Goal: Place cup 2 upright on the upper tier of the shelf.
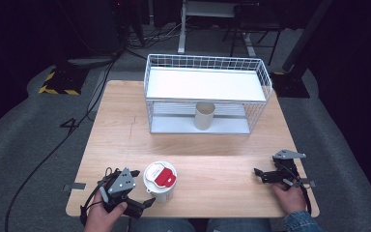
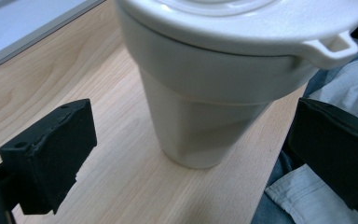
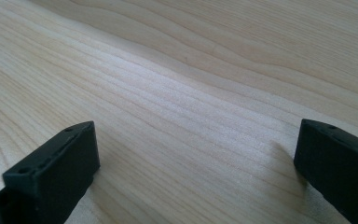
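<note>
On grained wood (image 1: 212,159), tapered cup (image 1: 160,186)

A: What stands near the front edge of the tabletop (image 1: 212,154)?
B: A white lidded cup (image 1: 160,185), upright, left of the middle. Its lid (image 1: 160,175) is white with a red patch on top and a small tab at the rim; the body tapers downward.
A: And farther back?
B: A white wire rack (image 1: 206,92) with two shelves sits toward the back edge. On its lower shelf, a plain beige cup (image 1: 204,115) stands upright and open-topped, about the middle.
</note>
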